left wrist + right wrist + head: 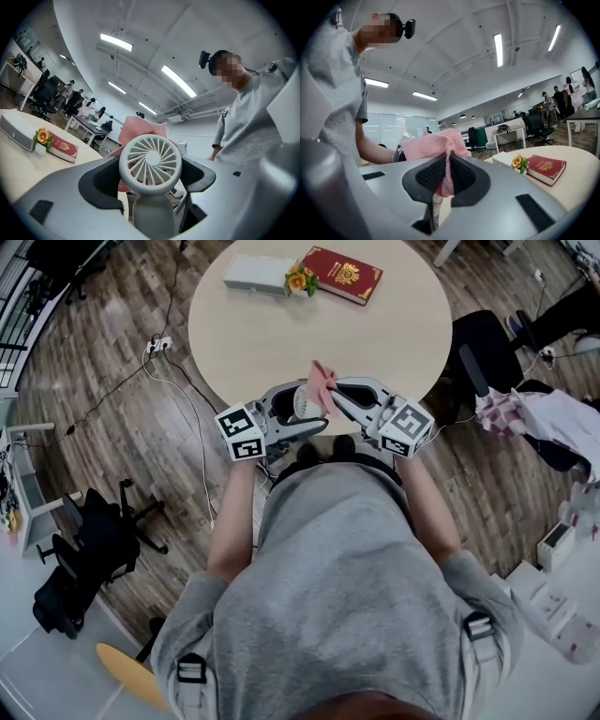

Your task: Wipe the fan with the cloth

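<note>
Pink knitted cloth (436,145) is clenched between the jaws of the right gripper (446,176). A fold runs down the narrow gap between them and the rest bunches above. The left gripper (150,185) is grasping the fan (150,164), a small white handheld unit with a round spoked grille. Its jaws close on the handle, and the head stands upright above them.

In the head view both grippers meet at the near edge of the round, pale table (375,334), close in front of the person's grey-clad torso. The left gripper (305,424) points right and the right gripper (336,396) points left, their tips almost together. The fan (302,401) sits between them, with the cloth (322,381) close against its right side. In the left gripper view the cloth (140,129) shows directly behind the fan head. Contact between the two cannot be confirmed.

On the far side of the table lie a red book (341,275), a flat white box (255,275) to its left, and a small orange flower (299,279) between them.
</note>
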`<state>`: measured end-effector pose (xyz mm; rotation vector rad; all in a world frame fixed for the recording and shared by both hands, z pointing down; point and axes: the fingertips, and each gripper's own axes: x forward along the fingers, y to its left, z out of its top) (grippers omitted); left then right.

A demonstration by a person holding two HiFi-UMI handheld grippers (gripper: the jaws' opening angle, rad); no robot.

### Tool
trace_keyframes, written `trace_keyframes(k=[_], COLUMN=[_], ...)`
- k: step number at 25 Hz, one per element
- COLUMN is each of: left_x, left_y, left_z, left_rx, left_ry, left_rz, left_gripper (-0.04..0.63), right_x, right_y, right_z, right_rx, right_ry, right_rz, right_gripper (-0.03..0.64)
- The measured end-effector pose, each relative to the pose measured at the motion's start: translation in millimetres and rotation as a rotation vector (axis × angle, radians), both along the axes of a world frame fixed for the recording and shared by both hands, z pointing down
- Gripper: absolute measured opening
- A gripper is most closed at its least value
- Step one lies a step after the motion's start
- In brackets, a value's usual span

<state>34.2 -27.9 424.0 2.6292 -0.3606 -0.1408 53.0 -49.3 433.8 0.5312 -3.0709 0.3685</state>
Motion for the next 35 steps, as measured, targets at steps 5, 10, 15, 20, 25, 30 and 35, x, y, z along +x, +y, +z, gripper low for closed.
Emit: trace_keyframes(k=[5, 10, 15, 20, 25, 30, 35], left_x=[18.7, 34.2, 42.4, 50.3, 49.9, 48.1, 43.5], left_y=[9.7, 20.3, 25.4, 31.7, 22.8, 14.8, 5.9], left_z=[-8.5, -8.5, -8.9, 12.1, 26.8, 31.6, 34.9], left_rx=[0.013, 0.000, -0.020, -0.014, -0.026, -0.045, -0.055], left_ry=[0.032, 0.023, 0.031, -0.069, -0.122, -0.100, -0.105], left_rz=[0.057, 0.121, 0.168, 0.204, 0.162, 0.117, 0.067], left_gripper=[0.371, 0.370, 0.371, 0.371, 0.371, 0.371, 0.371], right_x=[9.8, 12.7, 13.0, 16.2, 17.3, 23.0, 31.4], right_y=[-7.4, -10.4, -8.5, 1.4, 10.6, 18.5, 23.9], right_z=[-1.4, -3.4, -8.1, -12.0, -17.3, -17.2, -14.2], right_rx=[0.007, -0.012, 0.002, -0.002, 0.012, 0.025, 0.002], right_ry=[-0.001, -0.026, -0.021, -0.008, -0.004, 0.000, -0.010], right_rz=[-0.036, -0.088, -0.167, -0.244, -0.295, -0.329, -0.354], right_gripper=[0.031, 0.029, 0.031, 0.031, 0.031, 0.031, 0.031])
